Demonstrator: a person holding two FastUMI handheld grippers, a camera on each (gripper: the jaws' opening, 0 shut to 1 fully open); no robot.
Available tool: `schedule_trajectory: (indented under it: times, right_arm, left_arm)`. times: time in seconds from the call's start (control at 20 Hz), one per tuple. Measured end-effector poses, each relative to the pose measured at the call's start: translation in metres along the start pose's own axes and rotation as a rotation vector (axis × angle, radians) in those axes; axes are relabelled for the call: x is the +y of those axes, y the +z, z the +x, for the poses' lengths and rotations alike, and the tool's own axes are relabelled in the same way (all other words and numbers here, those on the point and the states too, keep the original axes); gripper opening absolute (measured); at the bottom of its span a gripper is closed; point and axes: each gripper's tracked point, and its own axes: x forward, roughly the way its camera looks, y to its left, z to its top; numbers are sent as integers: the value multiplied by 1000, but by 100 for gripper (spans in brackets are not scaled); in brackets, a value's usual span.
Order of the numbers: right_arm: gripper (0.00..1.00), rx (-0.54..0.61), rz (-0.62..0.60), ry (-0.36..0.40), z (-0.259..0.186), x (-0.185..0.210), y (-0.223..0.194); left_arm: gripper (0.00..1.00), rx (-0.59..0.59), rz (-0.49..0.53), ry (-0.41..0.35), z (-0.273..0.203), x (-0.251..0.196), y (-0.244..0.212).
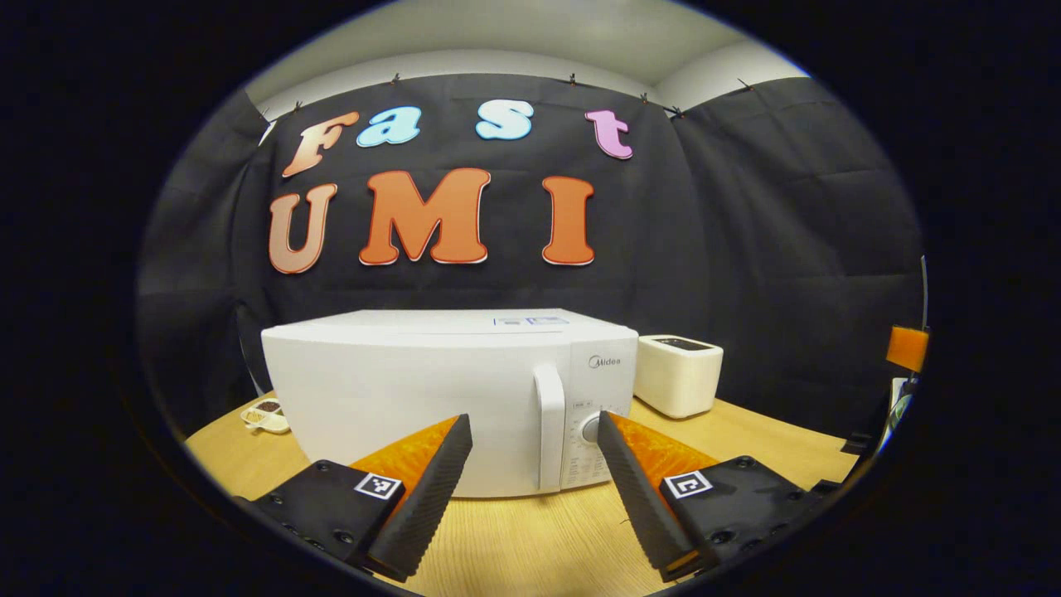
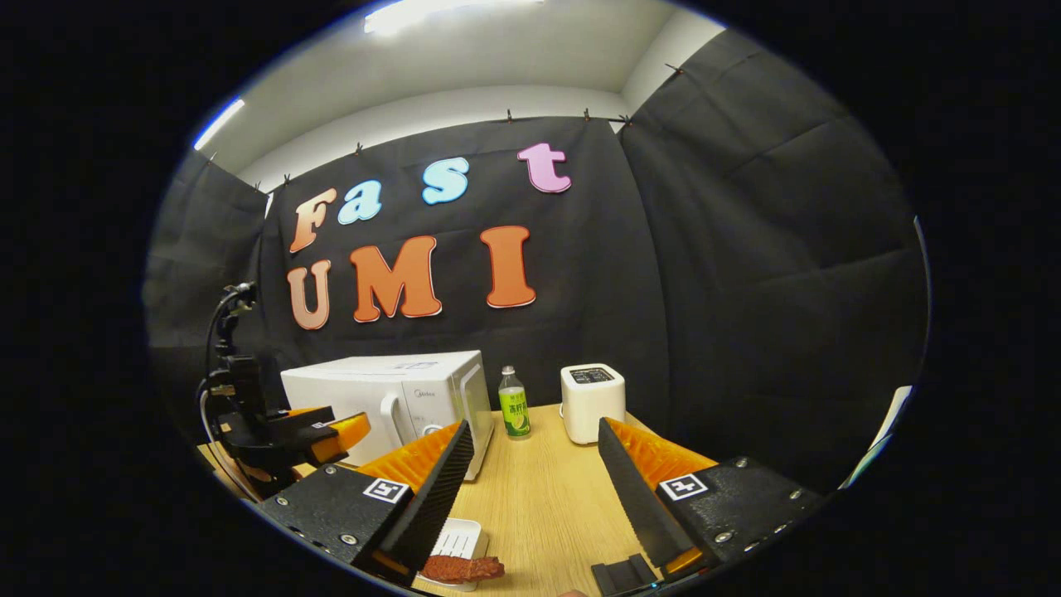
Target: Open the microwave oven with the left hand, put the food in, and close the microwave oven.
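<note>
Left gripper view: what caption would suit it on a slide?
Open left gripper faces the shut microwave, its handle between the fingers.

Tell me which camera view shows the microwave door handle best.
The left gripper view: the handle faces the camera, upright on the closed microwave, framed between the open left tool. In the right gripper view the handle is smaller, seen at an angle, partly behind the left tool.

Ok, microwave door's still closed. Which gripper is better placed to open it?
Left. The left gripper is open and lined up straight on the door handle of the microwave. The right gripper hangs open farther off, above the food tray.
</note>
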Motion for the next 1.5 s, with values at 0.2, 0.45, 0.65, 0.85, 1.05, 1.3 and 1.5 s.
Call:
schedule_trajectory:
  times: [0.2,0.45,0.65,0.85,1.05,1.3,1.5]
  right_arm:
    - [94,46,-3,-4,6,-9,-23]
    - [94,97,6,5,12,-9,-49]
    - [94,131,26,18,13,-11,-62]
    - [94,150,66,15,12,-14,-67]
    - [93,160,90,20,4,-12,-72]
    - [93,195,123,35,-4,-3,-84]
    - [94,209,96,20,1,-6,-89]
  left_arm:
    - [94,47,-5,15,34,-4,-25]
    - [80,74,8,69,67,-2,-44]
    - [75,71,3,131,77,0,-50]
    - [52,70,-9,162,85,-6,-57]
    - [21,67,0,154,83,-8,-55]
    - [13,89,-18,150,79,-5,-58]
    - [14,69,-14,166,52,-5,-58]
